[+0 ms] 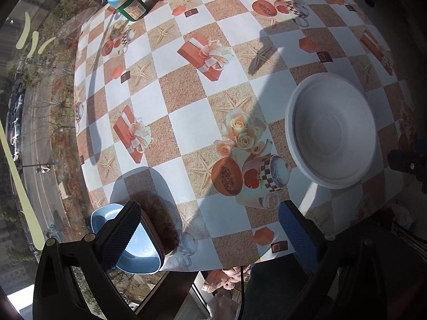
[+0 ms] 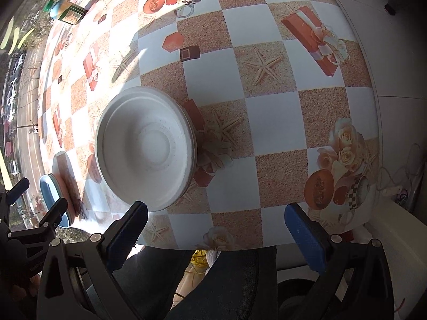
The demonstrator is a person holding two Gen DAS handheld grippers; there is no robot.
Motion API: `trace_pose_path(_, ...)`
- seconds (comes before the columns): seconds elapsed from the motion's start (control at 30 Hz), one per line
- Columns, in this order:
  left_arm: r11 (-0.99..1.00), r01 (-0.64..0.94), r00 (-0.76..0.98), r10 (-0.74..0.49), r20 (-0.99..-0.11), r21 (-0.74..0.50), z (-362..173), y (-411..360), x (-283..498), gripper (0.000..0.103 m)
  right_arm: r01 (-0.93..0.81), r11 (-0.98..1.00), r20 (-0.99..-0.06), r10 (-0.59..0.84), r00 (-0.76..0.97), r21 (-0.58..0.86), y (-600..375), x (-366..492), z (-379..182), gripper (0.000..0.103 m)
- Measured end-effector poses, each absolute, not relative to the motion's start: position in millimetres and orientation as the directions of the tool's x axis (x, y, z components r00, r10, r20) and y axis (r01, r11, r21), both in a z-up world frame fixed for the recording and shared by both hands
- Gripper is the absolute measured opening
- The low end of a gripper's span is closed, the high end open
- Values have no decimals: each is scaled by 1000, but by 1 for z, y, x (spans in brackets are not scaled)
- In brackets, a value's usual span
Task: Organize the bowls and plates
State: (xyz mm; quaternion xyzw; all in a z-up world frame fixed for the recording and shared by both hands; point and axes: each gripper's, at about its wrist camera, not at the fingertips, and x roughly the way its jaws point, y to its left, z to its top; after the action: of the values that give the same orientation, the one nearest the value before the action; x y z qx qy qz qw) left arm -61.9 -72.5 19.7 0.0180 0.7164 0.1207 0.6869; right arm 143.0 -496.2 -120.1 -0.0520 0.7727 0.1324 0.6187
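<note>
The left gripper [image 1: 210, 229] is hovering above the near edge of the bench [image 1: 186, 122], its jaws standing wide apart and grasping nothing. Its left finger [image 1: 121, 236] is crossing in front of a blue dish [image 1: 141, 250] that is sitting at the near-left corner of the bench, close to the window side; whether the finger is touching the dish cannot be told. A white bowl [image 1: 331, 130] is resting upright on the checked cloth, off to the right of this gripper and well apart from the blue dish.

The right gripper [image 2: 216, 233] is also hanging over the near edge, jaws released and empty. In its view the white bowl [image 2: 145, 146] is lying ahead and to the left, with its near rim just beyond the left finger [image 2: 125, 237], not touching it as far as can be seen. The blue dish [image 2: 50, 192] is showing at the far left edge of the bench [image 2: 267, 117], beside the black frame of the other gripper.

A green-capped bottle [image 1: 126, 0] is lying on its side at the far-left corner of the bench, well apart from both pieces of tableware
</note>
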Motion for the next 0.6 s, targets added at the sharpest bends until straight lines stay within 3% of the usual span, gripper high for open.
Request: trace_pose_path(0.6,968,-156,-56,190,-980,196,19,-68,-55,103,-251,958,-969,80,-234,140,-492,151,-119,103)
